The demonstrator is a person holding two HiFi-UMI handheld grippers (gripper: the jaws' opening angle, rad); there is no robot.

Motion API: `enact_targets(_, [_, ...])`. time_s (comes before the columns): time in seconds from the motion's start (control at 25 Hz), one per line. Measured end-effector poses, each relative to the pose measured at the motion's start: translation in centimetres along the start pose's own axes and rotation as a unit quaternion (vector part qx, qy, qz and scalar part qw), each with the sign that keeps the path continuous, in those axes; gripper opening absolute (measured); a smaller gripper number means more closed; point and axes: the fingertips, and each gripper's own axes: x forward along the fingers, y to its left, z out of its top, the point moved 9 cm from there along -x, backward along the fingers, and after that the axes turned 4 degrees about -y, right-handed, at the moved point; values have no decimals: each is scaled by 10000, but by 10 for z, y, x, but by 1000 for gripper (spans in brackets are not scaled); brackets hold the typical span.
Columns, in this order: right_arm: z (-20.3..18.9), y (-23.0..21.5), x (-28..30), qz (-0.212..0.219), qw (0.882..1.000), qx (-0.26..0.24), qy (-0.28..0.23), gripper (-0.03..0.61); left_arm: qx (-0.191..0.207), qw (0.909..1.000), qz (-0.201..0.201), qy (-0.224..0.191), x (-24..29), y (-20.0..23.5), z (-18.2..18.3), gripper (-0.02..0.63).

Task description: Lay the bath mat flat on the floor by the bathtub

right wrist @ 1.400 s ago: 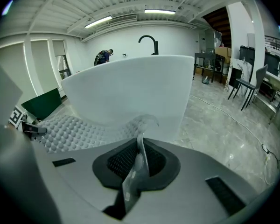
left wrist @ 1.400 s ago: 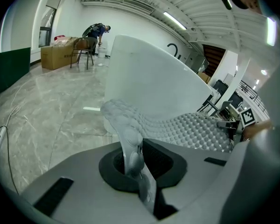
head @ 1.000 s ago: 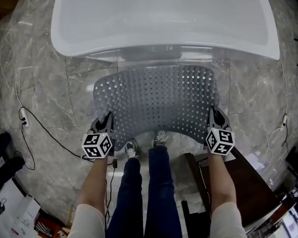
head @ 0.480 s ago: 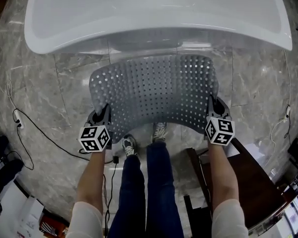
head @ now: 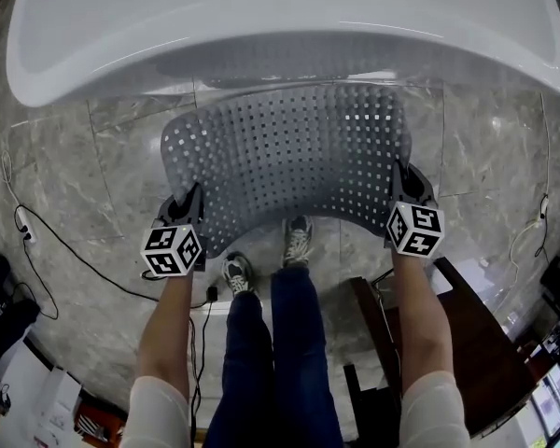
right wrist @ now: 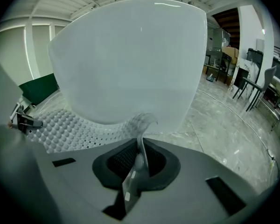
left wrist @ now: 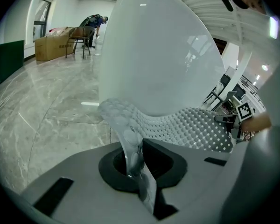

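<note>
Two near corners of the grey perforated bath mat (head: 289, 157) are pinched, one in each tool. The left gripper (head: 189, 205) is clenched on the left corner and the right gripper (head: 406, 180) on the right corner, each with the thin studded edge squeezed between its jaws. The mat hangs between them in a sagging curve just in front of the white bathtub (head: 261, 35), its far edge close to the tub's base. Whether that edge touches the marble floor (head: 84, 147) I cannot tell. On the side of the mat away from the bathtub stand the person's shoes (head: 299, 241), just past its near edge. A black cable (head: 79, 250) trails over the floor farther from the bathtub, beyond the left gripper. Dark wooden furniture (head: 476, 343) sits well away from the bathtub, behind the right arm.
</note>
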Motion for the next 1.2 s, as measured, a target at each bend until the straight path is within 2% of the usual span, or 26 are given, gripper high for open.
enact_targets(0.52, [-28,-11,41,-168,9998,65,89,37,128,9999,-18,93,46,19,-17,43])
enact_targets(0.96, [-60,-21,72,-314,9992,-7,254,37,-127,9991,228,343,73,39,-46,43])
enact_targets(1.2, [-80,-29,83,-441,9987,-30,266,37,79,9984,364,427,89,54,-52,44])
